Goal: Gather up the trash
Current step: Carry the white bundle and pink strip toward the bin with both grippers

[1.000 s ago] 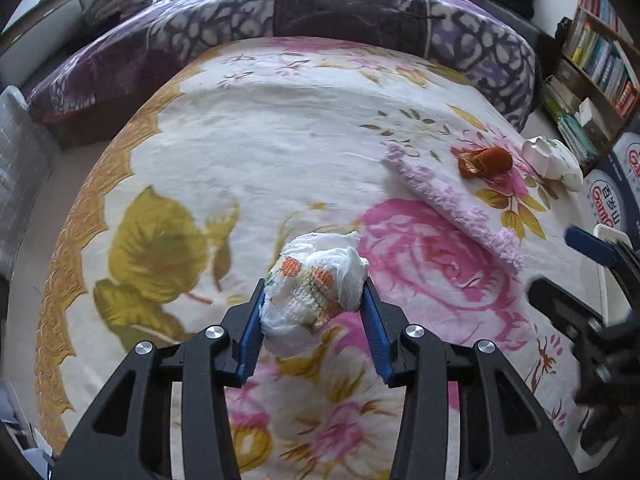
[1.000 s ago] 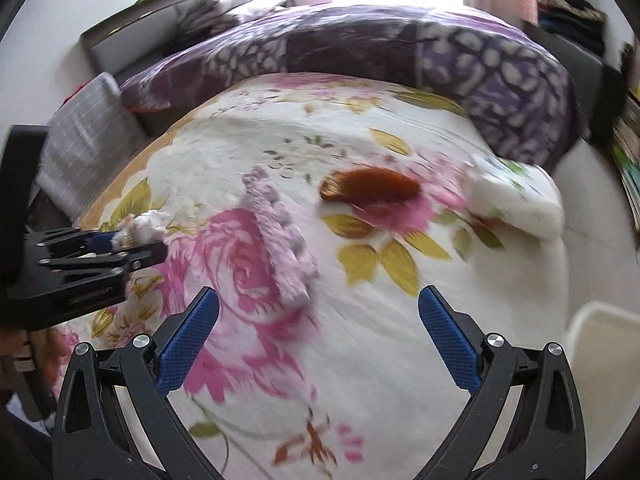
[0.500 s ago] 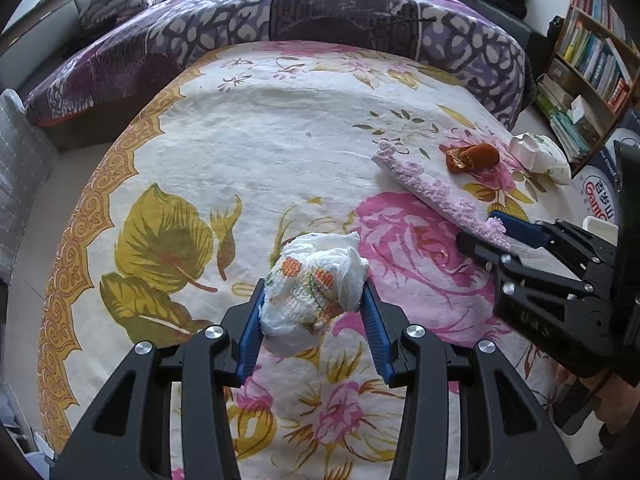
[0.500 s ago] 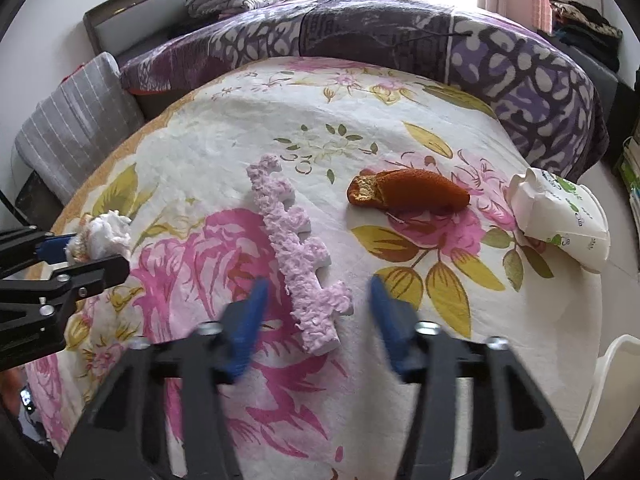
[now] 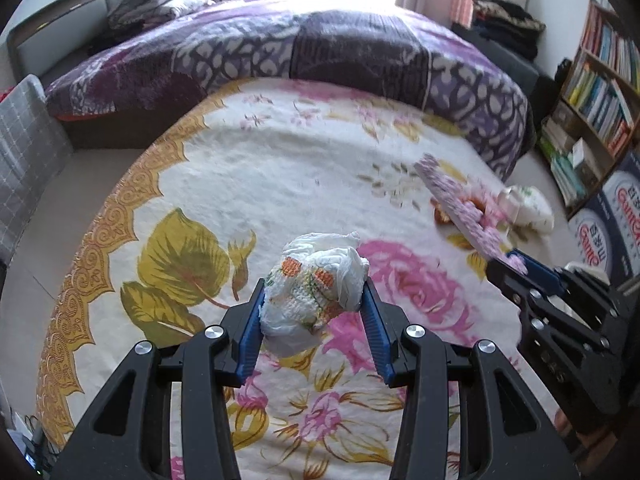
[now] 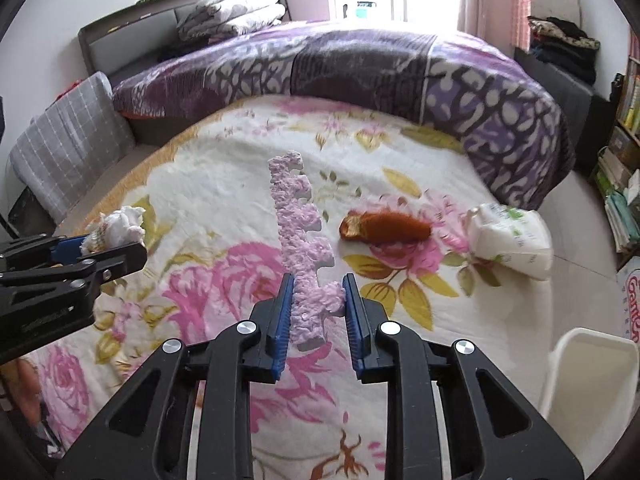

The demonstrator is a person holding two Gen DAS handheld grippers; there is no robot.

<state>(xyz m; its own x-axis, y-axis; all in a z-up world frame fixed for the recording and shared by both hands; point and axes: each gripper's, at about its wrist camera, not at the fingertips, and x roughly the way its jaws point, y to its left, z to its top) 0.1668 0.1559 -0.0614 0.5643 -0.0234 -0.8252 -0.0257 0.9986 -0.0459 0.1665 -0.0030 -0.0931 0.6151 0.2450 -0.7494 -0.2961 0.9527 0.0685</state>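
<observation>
My left gripper [image 5: 314, 300] is shut on a crumpled white diaper [image 5: 316, 280] and holds it above the floral blanket [image 5: 260, 184]. It also shows at the left of the right wrist view [image 6: 116, 240]. My right gripper [image 6: 318, 300] is shut on the near end of a long pink foam strip [image 6: 300, 232] and holds it lifted, tilted up and away. The strip shows in the left wrist view [image 5: 456, 204] too. A brown wrapper [image 6: 384, 230] and a white crumpled bag [image 6: 510, 236] lie on the blanket to the right.
A white bin [image 6: 592, 384] stands at the lower right beside the blanket. A purple quilt [image 6: 360, 64] lies at the far edge. A bookshelf [image 5: 592, 92] and boxes [image 5: 608, 216] are at the right, and a grey cushion [image 6: 68, 152] at the left.
My right gripper has closed on the pink foam strip and lifted it off the blanket. My left gripper keeps hold of the diaper and has risen a little.
</observation>
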